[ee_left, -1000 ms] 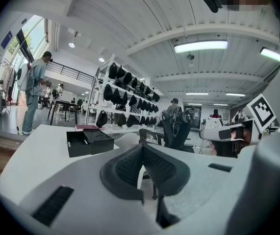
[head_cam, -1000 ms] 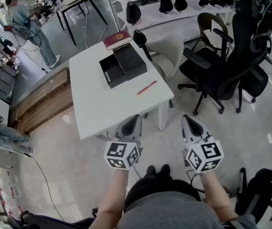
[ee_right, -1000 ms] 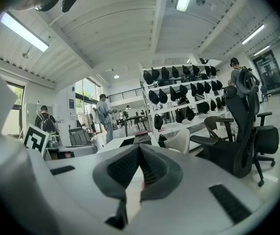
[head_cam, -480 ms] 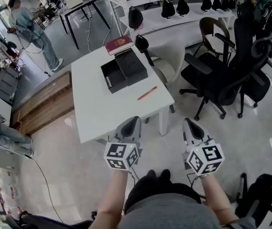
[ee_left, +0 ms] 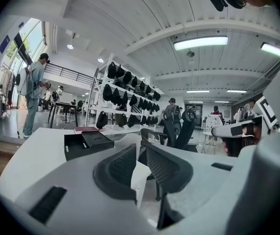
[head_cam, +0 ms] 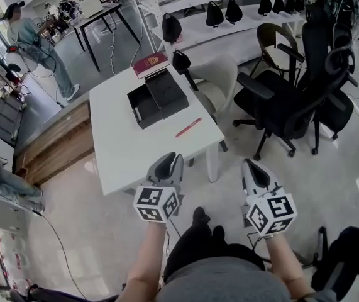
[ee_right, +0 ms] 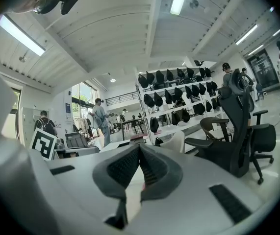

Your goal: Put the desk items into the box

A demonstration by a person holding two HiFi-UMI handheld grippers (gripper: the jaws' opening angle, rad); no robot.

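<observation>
One open black box (head_cam: 146, 106), slim red pen (head_cam: 188, 128)

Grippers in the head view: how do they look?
The left gripper and right gripper are light grey tapered shells with dark ribbed fingers; each carries a white cube with black square markers. Forearms are bare. The left fingers have just been opening, empty.

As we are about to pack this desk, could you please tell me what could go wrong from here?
1. The red pen lies flat towards the white table's right edge; a clumsy pinch could flick it off onto the floor.
2. The lid sits tight against the black box, perhaps overlapping its opening, so items might catch on it.
3. The red book looks nearly as wide as the box and may not drop in flat.
</observation>
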